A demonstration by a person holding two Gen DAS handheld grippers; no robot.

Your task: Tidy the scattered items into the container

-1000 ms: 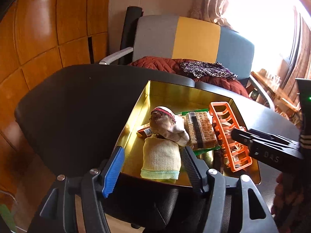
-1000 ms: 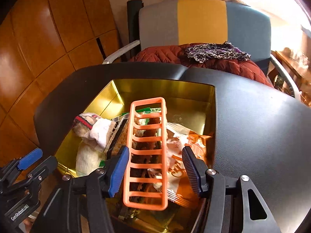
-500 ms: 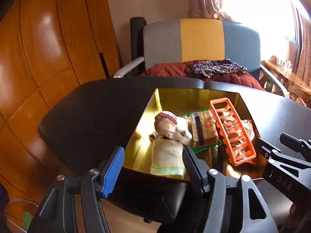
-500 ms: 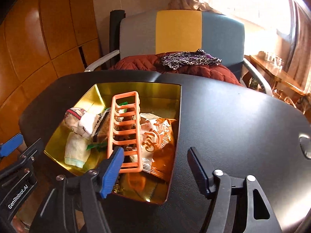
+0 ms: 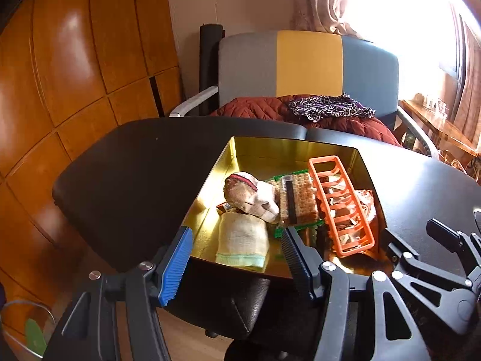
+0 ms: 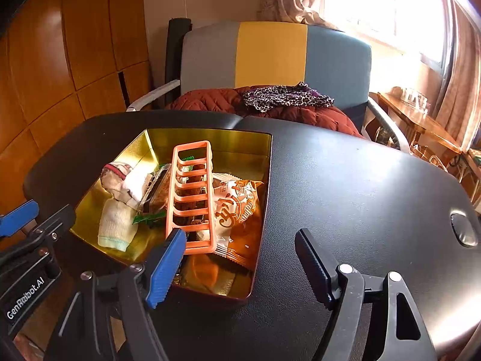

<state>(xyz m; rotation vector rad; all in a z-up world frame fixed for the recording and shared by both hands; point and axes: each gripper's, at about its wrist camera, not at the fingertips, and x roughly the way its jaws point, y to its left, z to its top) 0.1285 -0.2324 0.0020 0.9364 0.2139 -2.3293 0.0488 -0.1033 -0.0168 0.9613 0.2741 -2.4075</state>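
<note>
**Both grippers clear of the filled tin**

We held the left gripper (image 5: 237, 258) at the near left corner of the tin (image 5: 288, 147), its jaws parted and gripping nothing; the near rim of the tin and a pale sock (image 5: 242, 240) showed between them, lower down and untouched. Our right gripper (image 6: 240, 258) hung over the near right corner of the tin, its jaws opening, with only the tin's corner and bare desk (image 6: 360, 186) behind the gap.

The tin sat on the black desk, towards its far left edge. Inside it we saw the pale sock against the near wall on the left, a rolled sock (image 5: 249, 194) with a red band just behind and touching it, and a wafer pack (image 5: 297, 198) in green wrap beside that, near the middle. An orange rack (image 5: 341, 204) lay tilted lengthways across the packs, its near end by the near wall. Under and to the right of the rack lay an orange snack bag (image 6: 240, 210), reaching the right wall. The rest of the desk to the right of the tin carried none of the items.

Beyond the far edge of the desk stood a chair (image 6: 270, 54) with a red quilt (image 6: 216, 99) on its seat.
</note>
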